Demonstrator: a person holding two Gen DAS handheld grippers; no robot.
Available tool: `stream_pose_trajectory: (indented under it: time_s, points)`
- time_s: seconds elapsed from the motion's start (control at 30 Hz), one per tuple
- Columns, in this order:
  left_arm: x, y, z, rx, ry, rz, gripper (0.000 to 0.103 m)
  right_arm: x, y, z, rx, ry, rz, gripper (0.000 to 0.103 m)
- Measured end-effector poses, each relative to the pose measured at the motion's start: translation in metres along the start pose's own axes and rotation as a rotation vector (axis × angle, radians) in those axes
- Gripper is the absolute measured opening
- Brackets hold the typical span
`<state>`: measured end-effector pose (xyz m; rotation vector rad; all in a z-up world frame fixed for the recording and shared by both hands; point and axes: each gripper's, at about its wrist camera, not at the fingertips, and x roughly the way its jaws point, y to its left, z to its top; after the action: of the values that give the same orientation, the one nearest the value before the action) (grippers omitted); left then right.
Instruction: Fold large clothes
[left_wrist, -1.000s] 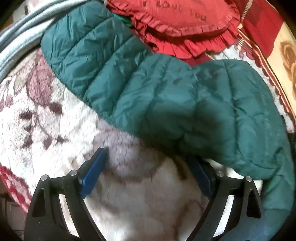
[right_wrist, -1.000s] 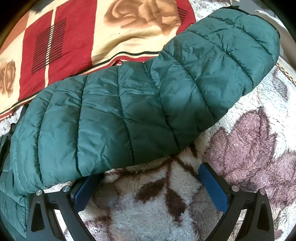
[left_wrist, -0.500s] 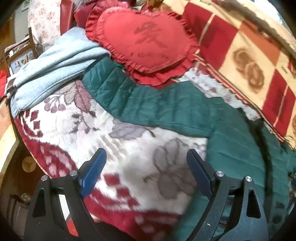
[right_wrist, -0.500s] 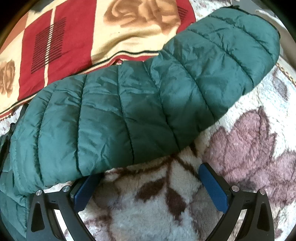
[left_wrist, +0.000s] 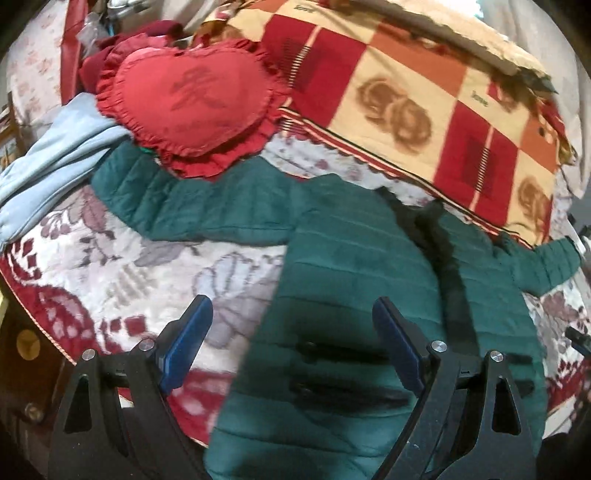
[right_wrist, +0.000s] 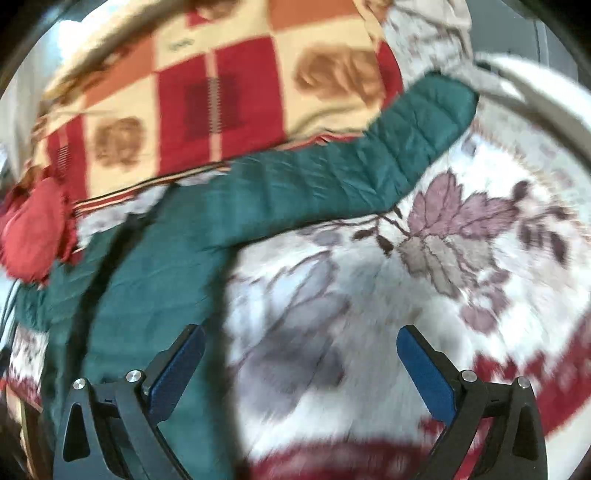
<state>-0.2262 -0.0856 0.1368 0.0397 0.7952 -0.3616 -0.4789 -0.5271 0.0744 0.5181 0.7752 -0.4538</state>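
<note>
A dark green quilted puffer jacket (left_wrist: 354, 266) lies spread front-up on a floral fleece blanket, both sleeves stretched out sideways. Its left sleeve (left_wrist: 177, 199) reaches under a red heart pillow. My left gripper (left_wrist: 291, 325) is open and empty, held above the jacket's lower body near its left hem. In the right wrist view the jacket's body (right_wrist: 147, 288) is at the left and its other sleeve (right_wrist: 351, 173) runs up to the right. My right gripper (right_wrist: 299, 354) is open and empty above the blanket, beside the jacket's right edge.
A red heart-shaped ruffled pillow (left_wrist: 192, 99) and a light blue garment (left_wrist: 55, 162) lie at the far left. A red and cream checked blanket (left_wrist: 424, 99) is bunched along the back. The floral blanket (right_wrist: 443, 266) covers the bed; its edge drops off at the left (left_wrist: 33, 332).
Both grippers have pulled back and up from the sleeves, still open. The views now take in the whole jacket instead of one sleeve each. The right view is blurred by motion.
</note>
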Motion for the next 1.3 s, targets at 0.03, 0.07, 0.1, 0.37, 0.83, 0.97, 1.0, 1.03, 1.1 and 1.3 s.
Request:
stream_pose_trajectory:
  time_s: [0.03, 0.07, 0.1, 0.37, 0.83, 0.97, 1.0, 1.03, 1.1, 1.3]
  points:
    - [-0.001, -0.005, -0.002, 0.003, 0.000, -0.017, 0.089, -0.014, 0.010, -0.007, -0.009, 0.000, 0.028, 0.103]
    - [-0.002, -0.008, -0.004, 0.003, 0.000, -0.032, 0.089, -0.027, 0.020, -0.014, -0.017, -0.003, 0.049, 0.103]
    - [-0.003, -0.012, -0.005, 0.002, 0.002, -0.043, 0.089, -0.037, 0.030, -0.020, -0.028, -0.004, 0.055, 0.103]
    - [-0.009, -0.038, -0.009, 0.037, -0.002, -0.055, 0.089, -0.060, 0.117, -0.044, -0.106, -0.025, 0.087, 0.103]
    - [-0.026, -0.057, -0.039, 0.062, -0.010, -0.057, 0.089, -0.042, 0.245, -0.073, -0.183, -0.040, 0.189, 0.103]
    - [-0.030, -0.063, -0.060, 0.099, -0.008, -0.045, 0.089, -0.048, 0.247, -0.086, -0.233, -0.073, 0.103, 0.103]
    - [-0.031, -0.064, -0.064, 0.103, -0.011, -0.038, 0.089, -0.049, 0.246, -0.089, -0.239, -0.080, 0.087, 0.103]
    - [-0.032, -0.065, -0.068, 0.103, -0.012, -0.038, 0.089, -0.050, 0.246, -0.089, -0.239, -0.082, 0.080, 0.103]
    - [-0.034, -0.065, -0.071, 0.103, -0.013, -0.042, 0.089, -0.053, 0.243, -0.091, -0.237, -0.094, 0.065, 0.103]
    - [-0.042, -0.065, -0.068, 0.103, -0.047, -0.026, 0.089, -0.056, 0.240, -0.097, -0.241, -0.128, 0.025, 0.103]
